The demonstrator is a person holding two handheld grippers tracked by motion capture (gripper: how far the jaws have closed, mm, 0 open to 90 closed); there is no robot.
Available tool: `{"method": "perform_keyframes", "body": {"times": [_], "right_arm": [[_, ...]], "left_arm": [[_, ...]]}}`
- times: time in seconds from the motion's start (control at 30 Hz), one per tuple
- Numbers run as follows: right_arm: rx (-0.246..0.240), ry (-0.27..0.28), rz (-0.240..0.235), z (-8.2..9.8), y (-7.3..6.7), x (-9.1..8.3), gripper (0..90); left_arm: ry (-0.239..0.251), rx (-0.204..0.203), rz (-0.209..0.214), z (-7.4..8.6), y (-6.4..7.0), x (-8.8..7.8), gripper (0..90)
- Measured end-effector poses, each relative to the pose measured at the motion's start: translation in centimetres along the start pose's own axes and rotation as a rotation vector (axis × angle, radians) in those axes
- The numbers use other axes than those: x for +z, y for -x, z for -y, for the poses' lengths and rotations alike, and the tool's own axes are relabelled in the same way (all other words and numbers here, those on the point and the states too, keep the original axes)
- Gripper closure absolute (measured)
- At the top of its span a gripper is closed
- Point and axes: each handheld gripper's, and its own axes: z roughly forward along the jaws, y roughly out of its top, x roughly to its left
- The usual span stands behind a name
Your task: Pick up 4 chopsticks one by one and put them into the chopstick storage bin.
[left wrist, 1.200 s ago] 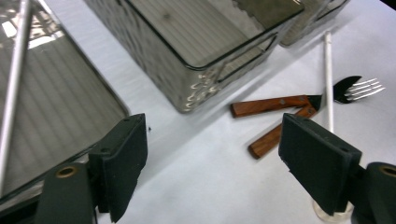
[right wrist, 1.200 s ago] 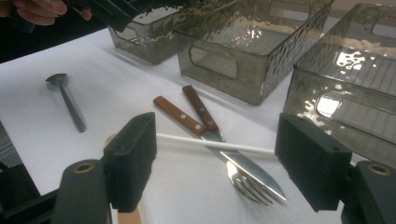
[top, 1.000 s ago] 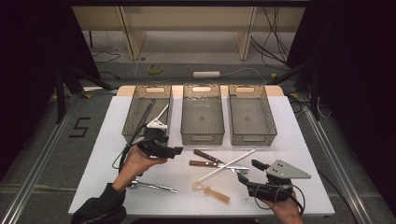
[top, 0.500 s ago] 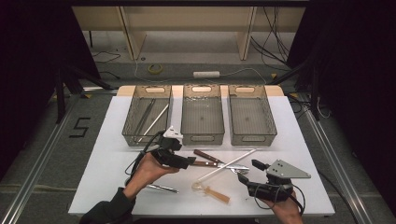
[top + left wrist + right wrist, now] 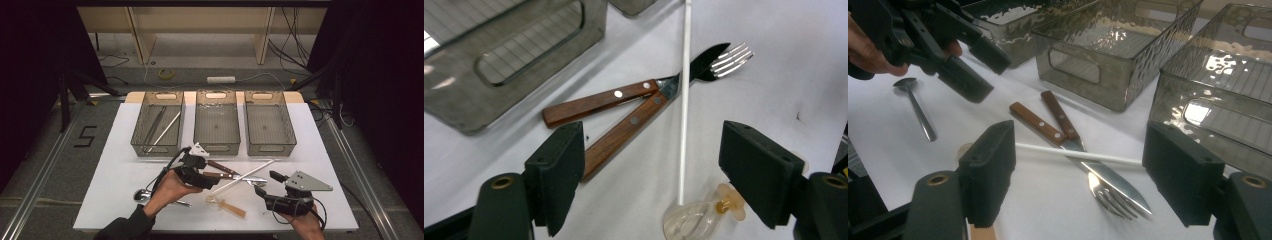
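White tabletop (image 5: 115,165) spreads under everything, and three smoky clear plastic bins stand in a row at its far side: the left bin (image 5: 139,131) holds a pair of long metal pieces, while the middle bin (image 5: 216,123) and the right bin (image 5: 268,125) look bare inside. In front of the middle bin lie a wooden-handled knife (image 5: 594,104) and a wooden-handled fork (image 5: 624,134), their handles side by side and their metal ends crossing under a long white rod (image 5: 684,100) that lies across both. The rod's near end touches a small clear spoon with a pale amber handle (image 5: 696,220). A metal spoon (image 5: 915,107) lies apart, off to the left. My left gripper (image 5: 197,172) hovers just above the two wooden handles, its jaws spread wide after just closing a little, with the fork handle, the rod and the clear spoon showing between them and nothing pinched. My right gripper (image 5: 267,192) rests low at the table's near right, jaws likewise spread and empty, pointed toward the knife and fork.
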Motion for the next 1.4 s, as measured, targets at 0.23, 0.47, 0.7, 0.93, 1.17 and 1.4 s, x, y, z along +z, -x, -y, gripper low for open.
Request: {"method": "perform_keyframes", "body": {"times": [0.23,0.47,0.7,0.93,1.17,1.4], "right_arm": [[0.001,-0.001,0.0,0.0,0.0,0.0,30.5],[0.001,0.001,-0.001,0.0,0.0,0.0,30.5],[0.0,-0.002,-0.001,0.0,0.0,0.0,30.5],[-0.002,-0.003,-0.002,0.0,0.0,0.0,30.5],[-0.003,-0.004,-0.002,0.0,0.0,0.1,30.5],[-0.005,-0.007,-0.002,0.0,0.0,0.1,30.5]], "left_arm": [[-0.02,0.011,0.004,0.1,0.7,0.9,31.2],[-0.051,0.028,0.015,0.4,1.3,1.9,36.8],[-0.069,0.046,0.026,0.5,1.8,2.7,45.1],[-0.106,0.06,0.017,0.9,1.9,4.0,54.3],[-0.129,0.078,0.018,1.1,2.0,4.7,64.5],[-0.146,0.103,0.027,1.2,2.1,5.1,74.4]]}}
